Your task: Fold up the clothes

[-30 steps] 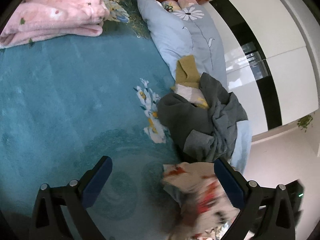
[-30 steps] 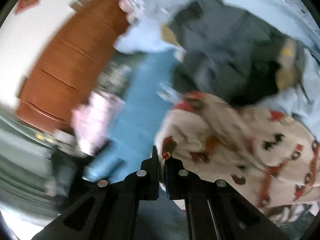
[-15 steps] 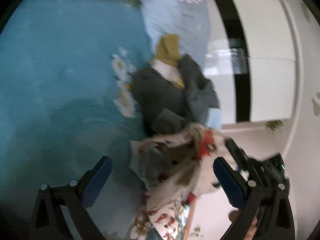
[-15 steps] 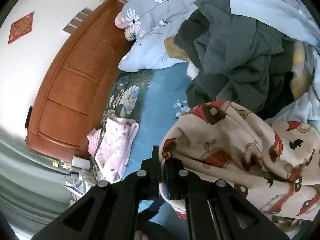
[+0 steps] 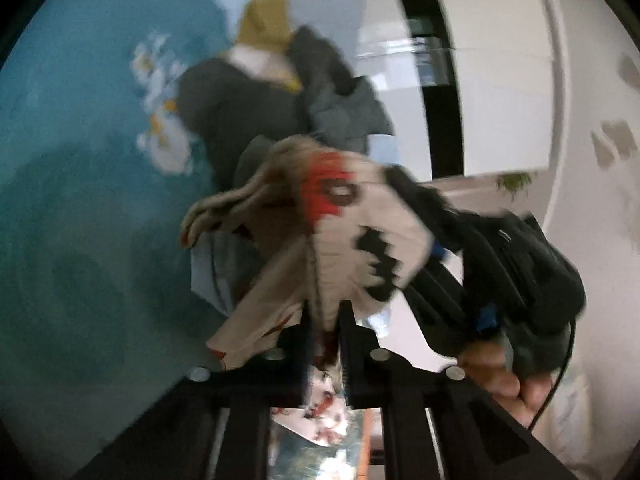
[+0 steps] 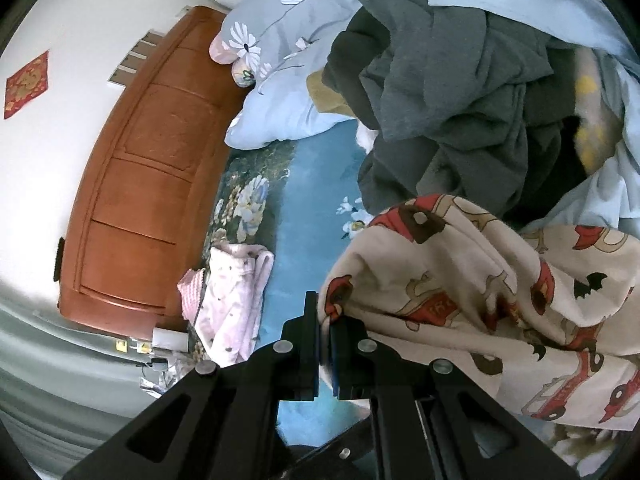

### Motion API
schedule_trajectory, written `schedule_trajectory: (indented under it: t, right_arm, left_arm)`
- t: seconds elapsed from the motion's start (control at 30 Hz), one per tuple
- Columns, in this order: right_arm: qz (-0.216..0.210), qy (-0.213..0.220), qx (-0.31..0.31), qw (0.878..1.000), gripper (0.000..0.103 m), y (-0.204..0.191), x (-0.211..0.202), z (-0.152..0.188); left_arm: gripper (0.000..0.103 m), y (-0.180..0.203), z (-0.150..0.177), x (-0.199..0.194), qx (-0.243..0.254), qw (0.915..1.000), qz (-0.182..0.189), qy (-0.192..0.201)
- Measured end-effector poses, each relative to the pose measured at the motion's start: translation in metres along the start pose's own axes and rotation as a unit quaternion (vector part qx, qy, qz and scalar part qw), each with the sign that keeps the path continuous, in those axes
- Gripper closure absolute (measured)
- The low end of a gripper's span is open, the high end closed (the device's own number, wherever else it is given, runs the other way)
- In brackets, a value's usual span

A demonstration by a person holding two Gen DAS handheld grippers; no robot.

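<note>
A cream garment printed with red fire trucks (image 6: 472, 280) hangs bunched in the air above the teal bedspread (image 6: 308, 208). My right gripper (image 6: 325, 322) is shut on one edge of it. My left gripper (image 5: 323, 312) is shut on another part of the same garment (image 5: 340, 216), which drapes over its jaws; this view is blurred. The right gripper's body and the hand holding it show at the right of the left wrist view (image 5: 520, 280).
A heap of dark grey clothes (image 6: 448, 92) with a mustard piece lies on the bed beyond the garment. A folded pink garment (image 6: 232, 300) lies near the wooden headboard (image 6: 140, 168). A pale blue floral pillow and duvet (image 6: 280, 72) lie alongside. White wardrobe doors (image 5: 500, 60) stand beyond the bed.
My left gripper was open and empty; it has closed on the fire-truck garment. The garment has been lifted off the bed by my right gripper, which stayed shut on it.
</note>
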State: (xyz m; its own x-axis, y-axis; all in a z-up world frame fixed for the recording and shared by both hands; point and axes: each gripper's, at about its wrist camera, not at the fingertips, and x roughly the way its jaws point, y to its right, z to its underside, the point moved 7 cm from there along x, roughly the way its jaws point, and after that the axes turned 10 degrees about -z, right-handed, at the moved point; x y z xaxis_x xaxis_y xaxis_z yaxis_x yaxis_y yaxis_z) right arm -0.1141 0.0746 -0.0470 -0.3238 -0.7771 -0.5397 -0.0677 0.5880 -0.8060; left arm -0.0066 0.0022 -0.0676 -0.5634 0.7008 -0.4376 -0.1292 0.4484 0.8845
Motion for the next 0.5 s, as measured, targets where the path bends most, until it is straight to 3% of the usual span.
schedule_trajectory:
  t: [0.1, 0.17, 0.2, 0.23, 0.3, 0.43, 0.5]
  right_arm:
    - [0.016, -0.009, -0.009, 1.000, 0.096, 0.002, 0.006, -0.001]
    - [0.029, -0.020, -0.019, 0.999, 0.094, 0.003, 0.010, 0.000]
    - [0.029, -0.024, -0.026, 0.999, 0.088, 0.003, 0.008, 0.001]
    - [0.029, -0.029, -0.034, 0.999, 0.073, 0.003, 0.005, 0.002]
    - [0.028, -0.036, -0.050, 0.998, 0.058, 0.003, -0.001, 0.005]
    - [0.062, -0.026, -0.082, 0.994, 0.058, 0.024, -0.043, 0.015]
    - [0.095, -0.016, -0.069, 0.993, 0.058, 0.056, -0.075, 0.027]
  left_arm:
    - [0.093, -0.002, -0.007, -0.015, 0.012, 0.9993, -0.019, 0.031]
    - [0.094, -0.013, -0.017, -0.028, -0.006, 0.9978, -0.033, 0.057]
    - [0.094, -0.017, -0.023, -0.033, -0.012, 0.9966, -0.042, 0.070]
    - [0.094, -0.023, -0.029, -0.041, -0.017, 0.9948, -0.055, 0.085]
    - [0.094, -0.032, -0.043, -0.052, -0.024, 0.9912, -0.081, 0.102]
    - [0.094, -0.052, -0.069, -0.068, -0.041, 0.9840, -0.125, 0.121]
    - [0.094, -0.061, -0.081, -0.072, -0.050, 0.9808, -0.143, 0.123]
